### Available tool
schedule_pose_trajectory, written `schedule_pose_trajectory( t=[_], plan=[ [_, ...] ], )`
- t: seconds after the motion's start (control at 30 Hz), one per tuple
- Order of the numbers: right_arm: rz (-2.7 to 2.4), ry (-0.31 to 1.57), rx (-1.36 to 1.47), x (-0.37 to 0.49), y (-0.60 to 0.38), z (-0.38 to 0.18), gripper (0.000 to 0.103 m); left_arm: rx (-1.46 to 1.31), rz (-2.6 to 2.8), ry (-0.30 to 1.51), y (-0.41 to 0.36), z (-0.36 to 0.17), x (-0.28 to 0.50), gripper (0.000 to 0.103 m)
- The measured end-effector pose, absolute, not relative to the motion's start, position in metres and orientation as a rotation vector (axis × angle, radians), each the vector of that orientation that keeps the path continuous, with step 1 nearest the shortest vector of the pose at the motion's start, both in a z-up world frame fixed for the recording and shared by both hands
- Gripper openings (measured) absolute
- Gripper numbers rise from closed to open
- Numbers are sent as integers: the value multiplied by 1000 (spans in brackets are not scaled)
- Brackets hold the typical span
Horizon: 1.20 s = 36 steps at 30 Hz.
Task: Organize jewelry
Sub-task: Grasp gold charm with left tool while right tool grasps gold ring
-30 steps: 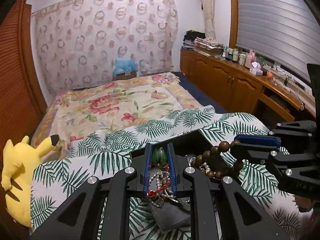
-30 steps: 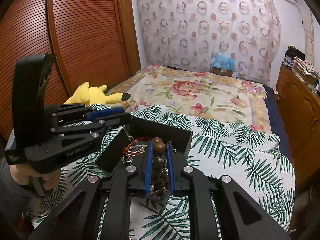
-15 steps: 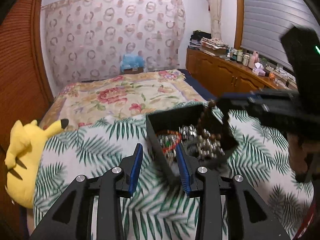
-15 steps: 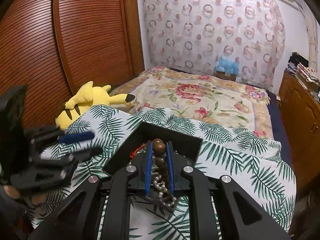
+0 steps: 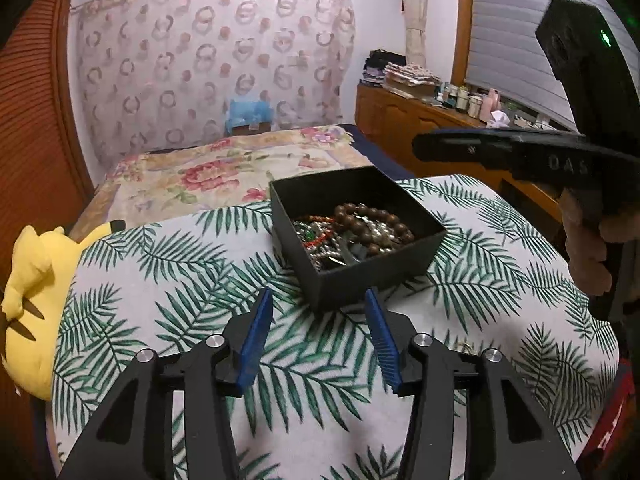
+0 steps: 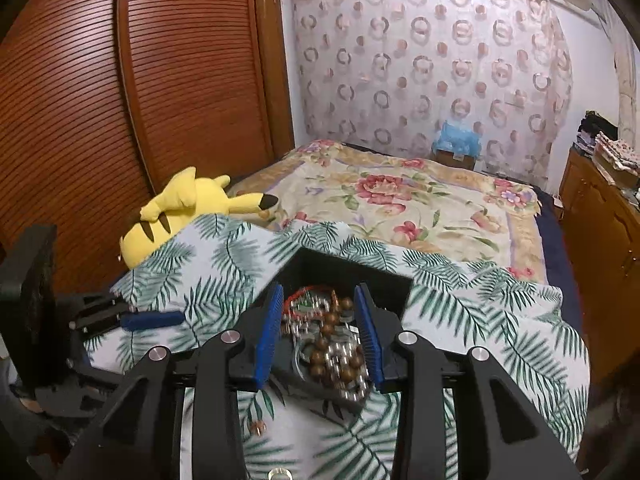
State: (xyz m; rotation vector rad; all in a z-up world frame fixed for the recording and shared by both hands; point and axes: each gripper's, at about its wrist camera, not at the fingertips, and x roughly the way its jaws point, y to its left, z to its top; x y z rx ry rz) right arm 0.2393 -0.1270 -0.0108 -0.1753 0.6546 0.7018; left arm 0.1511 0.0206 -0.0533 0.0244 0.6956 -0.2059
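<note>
A black open box (image 5: 372, 276) sits on a palm-leaf cloth (image 5: 160, 276). It holds brown wooden beads (image 5: 376, 220), red and green beads and silvery chains. My left gripper (image 5: 318, 316) is open and empty, just in front of the box's near corner. My right gripper (image 6: 318, 304) is open above the box (image 6: 344, 268), with the wooden beads (image 6: 332, 340) lying in the box between its fingers. It also shows in the left wrist view (image 5: 520, 152), above and right of the box. The left gripper shows in the right wrist view (image 6: 152, 320), left of the box.
A yellow plush toy (image 5: 36, 292) lies at the cloth's left edge, also seen in the right wrist view (image 6: 184, 208). A floral bedspread (image 6: 400, 200) stretches behind. A wooden dresser (image 5: 432, 120) with bottles stands at the right, a slatted wardrobe (image 6: 100, 120) at the left.
Both grippers opened. The left let go of the pearl and red strands and drew back from the box. The right released the wooden beads, which now lie in the box.
</note>
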Motion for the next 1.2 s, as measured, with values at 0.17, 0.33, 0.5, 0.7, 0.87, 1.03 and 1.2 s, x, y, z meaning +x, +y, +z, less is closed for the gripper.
schedule_pose_trajectory(
  t=[0.17,0.33,0.5,0.7,0.87,1.03,1.2],
  plan=[
    [705,671,-205,212,-144,-28,39,31,-221,704,12,-58,144,56],
    [714,710,-237,188,-156,-54,39,40,-239,728,2,-69,140,59],
    [725,770,-275,173,-157,-82,39,48,-252,762,-5,-80,142,60],
    [766,822,-306,159,-149,-103,39,59,-267,792,-9,-88,142,60],
    [762,843,-342,157,-142,-112,39,64,-270,796,-9,-89,141,60],
    [727,831,-391,157,-134,-113,33,64,-270,805,-9,-92,142,60],
    [711,842,-418,156,-133,-118,25,67,-273,809,-9,-92,141,60]
  ],
)
